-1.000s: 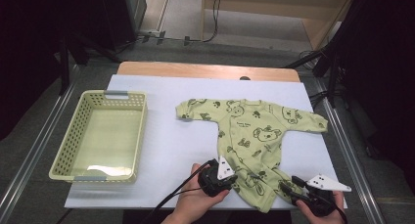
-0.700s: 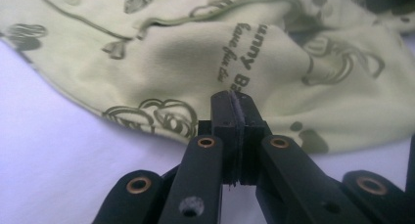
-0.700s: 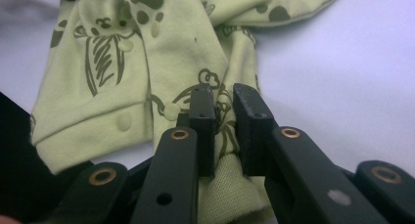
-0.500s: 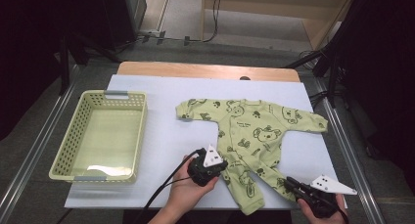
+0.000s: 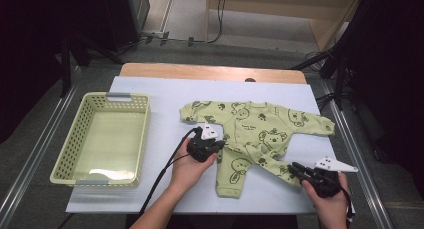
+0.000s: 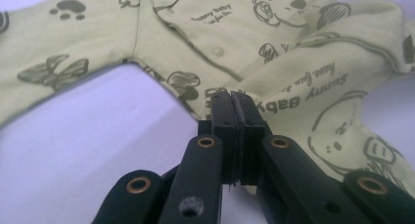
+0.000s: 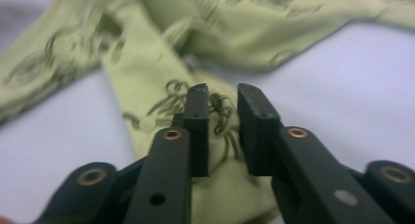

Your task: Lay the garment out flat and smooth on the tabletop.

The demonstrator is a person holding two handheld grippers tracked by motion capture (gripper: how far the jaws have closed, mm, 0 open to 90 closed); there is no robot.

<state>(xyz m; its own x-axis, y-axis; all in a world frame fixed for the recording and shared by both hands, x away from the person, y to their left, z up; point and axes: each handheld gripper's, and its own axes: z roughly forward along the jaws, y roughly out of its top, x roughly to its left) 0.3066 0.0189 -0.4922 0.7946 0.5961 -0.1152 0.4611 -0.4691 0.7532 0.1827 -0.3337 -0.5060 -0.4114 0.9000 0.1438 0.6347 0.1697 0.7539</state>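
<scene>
A pale green baby romper (image 5: 255, 134) with dark cartoon prints lies face up on the white board (image 5: 150, 89), sleeves spread. My left gripper (image 5: 217, 144) sits at the romper's left hip edge. In the left gripper view its jaws (image 6: 232, 99) are pressed together on the hem of the romper (image 6: 293, 62). My right gripper (image 5: 292, 167) is at the foot of the right leg. Its jaws (image 7: 222, 94) have just been opening and stand slightly apart over the romper (image 7: 244, 33), the pads off the cloth.
A light green plastic basket (image 5: 67, 149) stands on the left of the board with nothing in it. A wooden table edge (image 5: 210, 71) runs along the far side. Metal rails flank the table, and bare board lies between basket and romper.
My left gripper has moved left and away from me, and the romper's left leg has swung left with it, so the legs now lie apart. The right gripper has shifted a little forward.
</scene>
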